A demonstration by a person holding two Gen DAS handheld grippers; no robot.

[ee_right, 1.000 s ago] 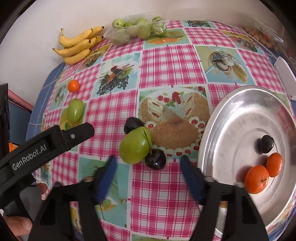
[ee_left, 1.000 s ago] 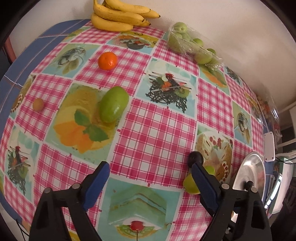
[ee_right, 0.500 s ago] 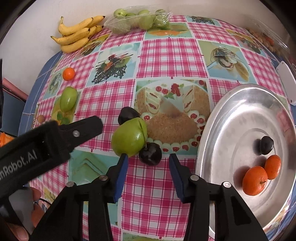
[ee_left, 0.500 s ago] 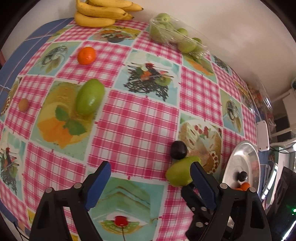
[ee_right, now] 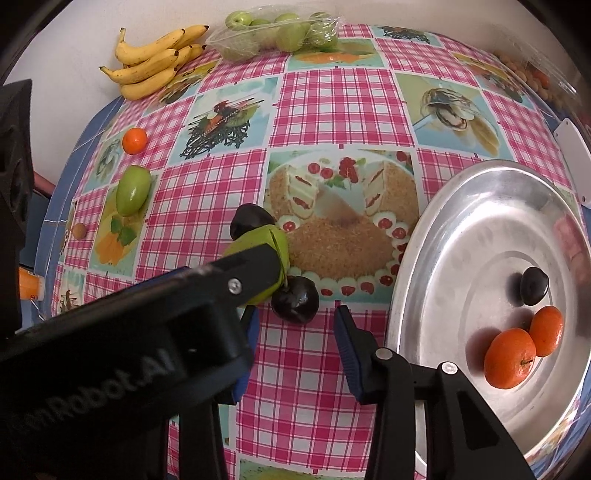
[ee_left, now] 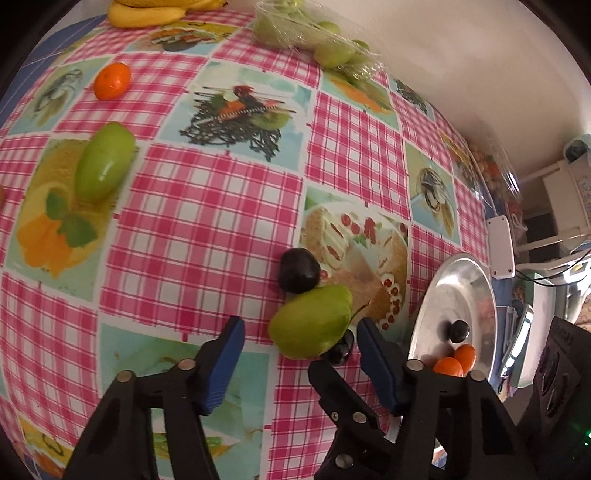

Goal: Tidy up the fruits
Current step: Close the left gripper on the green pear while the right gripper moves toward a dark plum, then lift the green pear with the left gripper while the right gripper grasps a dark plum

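On the tabletop [ee_right: 332,92], left to right: one bunch of bananas [ee_right: 155,62], one loose orange [ee_right: 135,140], one green mango [ee_right: 133,190], one pear [ee_left: 312,325] between the left gripper's [ee_left: 297,341] closing jaws, untouched. Two dark plums [ee_right: 295,300] flank it; the near one sits ahead of the right gripper's [ee_right: 295,341] parted jaws. The left gripper half hides the pear. The tray [ee_right: 480,206] holds two oranges, one plum.

The tablecloth [ee_right: 332,96] looks like smooth, faintly shiny oilcloth printed with pink checks and food pictures, and on its right side sits a round tray [ee_right: 480,206] of brushed, reflective metal. The near green pear [ee_left: 310,325] has a smooth, softly glossy skin, the dark plum [ee_right: 295,300] beside it is shiny, and the oranges [ee_right: 509,358] in the tray look matt and finely dimpled. At the far edge a clear, crinkled plastic bag [ee_right: 273,31] wraps green fruit, and both grippers have matt black plastic bodies with ribbed blue pads [ee_left: 221,369].
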